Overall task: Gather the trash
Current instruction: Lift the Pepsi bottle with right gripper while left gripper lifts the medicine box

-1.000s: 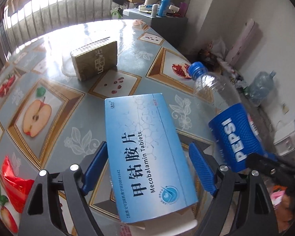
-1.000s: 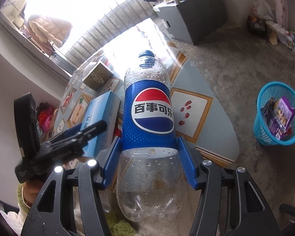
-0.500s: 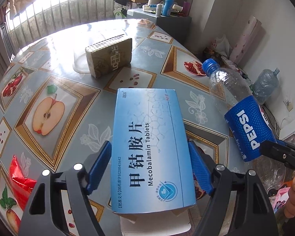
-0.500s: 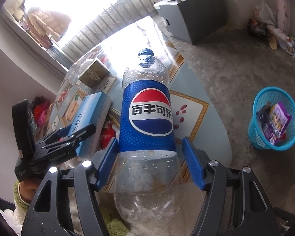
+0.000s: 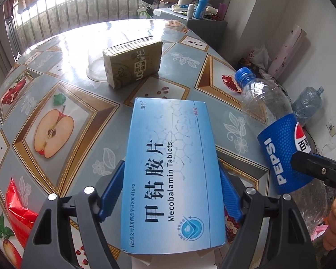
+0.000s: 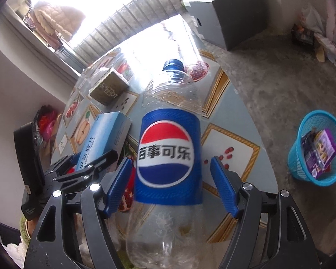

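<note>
We've got two pieces of trash in hand over the fruit-print table (image 5: 56, 85). The left gripper (image 5: 170, 190) has the blue Mecobalamin tablet box (image 5: 172, 174) between its blue pads, jaws closing; both pads look flush w/ the box's long sides, so we read it as gripped. The right gripper (image 6: 171, 187) straddles the empty Pepsi bottle (image 6: 168, 154), and its jaws are opening: the left pad sits at the label edge, but there's a clear gap btwn the right pad and the bottle. So nothing clamps the bottle right now, and we can't tell what keeps it up.

Job in hand, as we judge it: secure both items, then carry them to the blue trash basket (image 6: 302, 168) on the floor, well apart from the table and already holding wrappers.

How to do it well:
- Box is thin card, so squeeze only till it stops slipping; more will crush it.
- Bottle is smooth and springy. Re-close on the label band, not the bare lower part, before moving off.
- Keep the two grippers apart; they're near each other at the table edge.
- Drop one item at a time, low over the basket rim.

Left on the table: brown carton (image 5: 132, 65), red wrapper (image 5: 18, 206).
</note>
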### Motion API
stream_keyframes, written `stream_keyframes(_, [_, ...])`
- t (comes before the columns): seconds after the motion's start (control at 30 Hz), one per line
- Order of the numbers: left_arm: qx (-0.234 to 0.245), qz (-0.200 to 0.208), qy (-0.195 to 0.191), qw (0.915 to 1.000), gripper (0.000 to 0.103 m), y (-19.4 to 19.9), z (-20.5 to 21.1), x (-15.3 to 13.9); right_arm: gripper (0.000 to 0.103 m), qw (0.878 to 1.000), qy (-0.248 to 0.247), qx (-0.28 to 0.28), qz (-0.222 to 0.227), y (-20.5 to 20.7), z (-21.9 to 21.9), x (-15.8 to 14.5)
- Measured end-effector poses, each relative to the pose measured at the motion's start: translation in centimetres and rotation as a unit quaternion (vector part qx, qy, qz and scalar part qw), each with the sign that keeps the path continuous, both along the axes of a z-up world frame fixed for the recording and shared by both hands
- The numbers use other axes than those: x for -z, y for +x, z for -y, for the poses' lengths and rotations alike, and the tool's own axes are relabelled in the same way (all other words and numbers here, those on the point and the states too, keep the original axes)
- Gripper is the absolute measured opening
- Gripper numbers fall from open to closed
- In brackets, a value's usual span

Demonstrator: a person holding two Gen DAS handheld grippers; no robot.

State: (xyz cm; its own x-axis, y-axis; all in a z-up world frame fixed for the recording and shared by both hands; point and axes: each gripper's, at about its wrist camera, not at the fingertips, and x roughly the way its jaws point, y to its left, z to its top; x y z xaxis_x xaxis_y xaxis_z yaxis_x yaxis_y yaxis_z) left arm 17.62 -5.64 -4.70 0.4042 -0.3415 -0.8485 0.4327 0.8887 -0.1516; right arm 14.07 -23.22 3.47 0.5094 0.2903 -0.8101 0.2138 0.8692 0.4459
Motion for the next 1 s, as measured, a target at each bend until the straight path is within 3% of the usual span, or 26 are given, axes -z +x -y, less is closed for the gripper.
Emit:
stream_keyframes(0.07, [-0.004, 0.003, -0.002, 1.0000, 0.070, 0.0, -0.1, -0.1, 0.068, 1.000, 0.015, 0.001, -0.007, 0.3, 0.2, 0.6])
stream_keyframes(0.13, [-0.007, 0.005, -0.006, 1.0000, 0.070, 0.0, -0.2, -0.3, 0.058, 0.999, 0.036, -0.002, -0.010, 0.5, 0.5, 1.1])
stream_keyframes(0.43, [-0.022, 0.028, -0.031, 0.9989, 0.069, -0.1, -1.6, -2.7, 0.055, 0.995, 0.102, 0.020, 0.007, -0.6, 1.8, 1.2])
stream_keyframes(0.77, [-0.021, 0.076, -0.071, 0.9943, 0.069, -1.9, -3.5, -7.8, 0.055, 0.991, 0.118, 0.033, 0.052, -2.5, 2.0, -1.2])
stream_keyframes(1.0, [0.003, 0.096, -0.099, 0.9904, 0.069, -3.6, -2.6, -11.2, 0.055, 0.986, 0.132, 0.045, 0.093, -4.2, 2.8, -3.2])
